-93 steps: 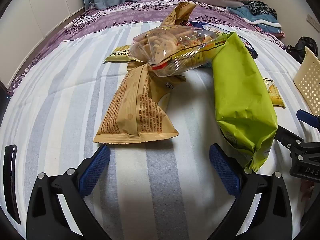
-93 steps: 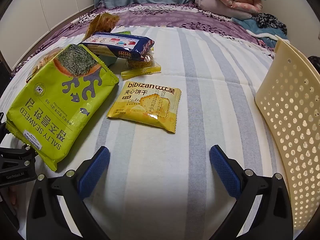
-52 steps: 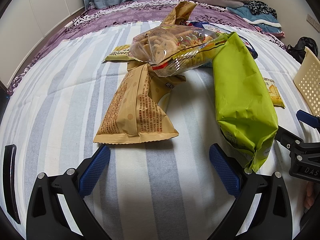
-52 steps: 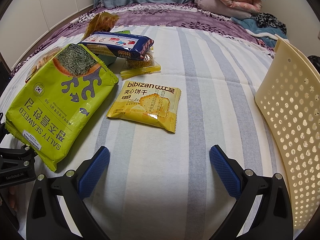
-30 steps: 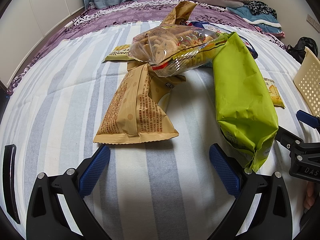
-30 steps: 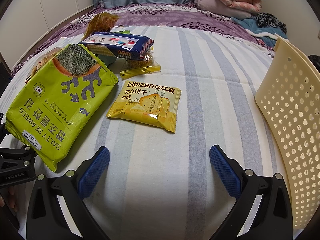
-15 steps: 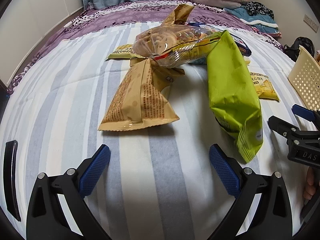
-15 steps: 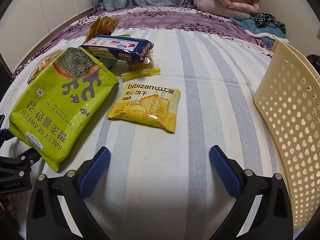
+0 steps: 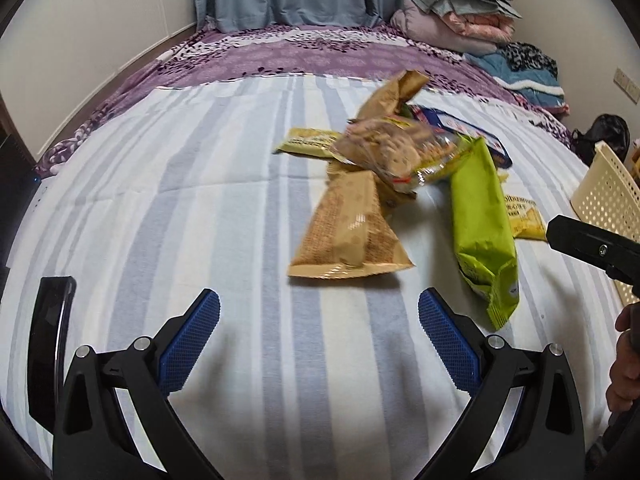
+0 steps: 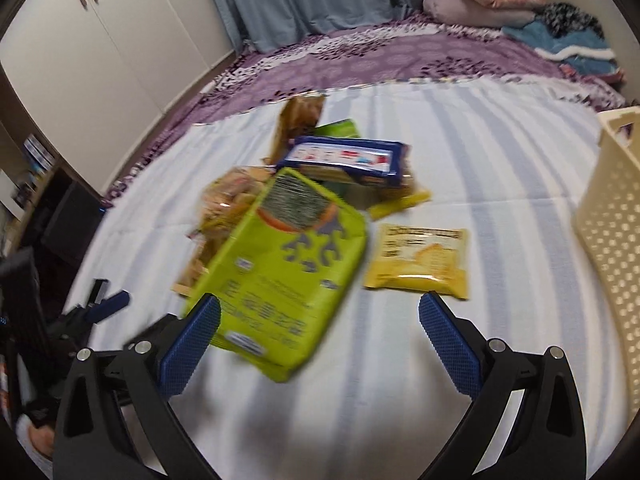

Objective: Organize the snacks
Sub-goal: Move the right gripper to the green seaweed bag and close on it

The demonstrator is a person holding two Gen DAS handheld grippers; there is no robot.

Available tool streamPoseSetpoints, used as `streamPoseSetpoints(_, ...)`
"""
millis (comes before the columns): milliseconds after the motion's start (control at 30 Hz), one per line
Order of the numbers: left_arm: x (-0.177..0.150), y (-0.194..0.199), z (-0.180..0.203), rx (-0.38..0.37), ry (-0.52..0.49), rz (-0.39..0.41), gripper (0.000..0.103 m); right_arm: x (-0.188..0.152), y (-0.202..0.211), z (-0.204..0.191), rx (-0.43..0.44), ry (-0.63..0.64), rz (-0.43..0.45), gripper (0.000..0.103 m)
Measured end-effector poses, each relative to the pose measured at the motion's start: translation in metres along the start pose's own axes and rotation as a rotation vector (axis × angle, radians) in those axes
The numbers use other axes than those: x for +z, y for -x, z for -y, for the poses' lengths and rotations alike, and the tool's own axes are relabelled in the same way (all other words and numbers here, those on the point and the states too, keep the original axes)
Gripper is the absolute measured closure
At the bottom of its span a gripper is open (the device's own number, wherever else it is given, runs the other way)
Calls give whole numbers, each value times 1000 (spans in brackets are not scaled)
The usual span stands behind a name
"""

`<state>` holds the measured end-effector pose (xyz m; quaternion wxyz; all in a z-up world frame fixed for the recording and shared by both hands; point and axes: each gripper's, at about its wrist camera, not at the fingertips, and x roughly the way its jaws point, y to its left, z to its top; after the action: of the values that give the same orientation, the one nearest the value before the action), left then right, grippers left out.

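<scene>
A heap of snack packs lies on the striped bed sheet (image 9: 200,200). A green seaweed bag (image 9: 482,224) (image 10: 280,272) rests beside a tan packet (image 9: 350,228), a clear cookie bag (image 9: 394,148), a dark blue biscuit pack (image 10: 346,160) and a small yellow cracker pack (image 10: 420,262). My left gripper (image 9: 319,336) hovers open over bare sheet, short of the tan packet. My right gripper (image 10: 320,336) is open too, its left finger (image 10: 192,344) at the seaweed bag's near corner. The cream perforated basket (image 10: 612,240) (image 9: 604,196) stands at the right.
Purple bedspread (image 9: 320,54) and folded blankets (image 9: 460,12) lie at the far end. White wardrobe doors (image 10: 100,60) stand left. A hand (image 9: 626,368) holds the right gripper body (image 9: 592,244). Bare striped sheet spreads left of the heap.
Both grippers have lifted and pulled back, so the snacks look smaller and farther. The right view has swung left, towards the seaweed bag, and is blurred by motion. No snack has moved.
</scene>
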<state>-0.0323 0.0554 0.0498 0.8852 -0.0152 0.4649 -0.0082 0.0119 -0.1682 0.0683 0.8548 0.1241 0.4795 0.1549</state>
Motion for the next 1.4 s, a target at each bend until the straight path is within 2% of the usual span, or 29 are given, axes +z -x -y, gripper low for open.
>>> streamPoseSetpoints(167,7,-2,-13,6,25,4,3,7,-26,1,100,-128,-60,5)
streamPoseSetpoints(400,13,-9,-18,-2,44,3,3,11,-51,11,126,-227,-89,5)
streamPoseSetpoints(1000,24,-26,-18,14,52,-21,3,13,-77,-4,101,-131,-108,5)
streamPoseSetpoints(1233,27,-31,-15,12,50,-32,3,12,-72,-12,100,-51,-98,18)
streamPoseSetpoints(1400,29,-33,-13,5,52,-35,3,8,-54,-12,60,11,-61,19)
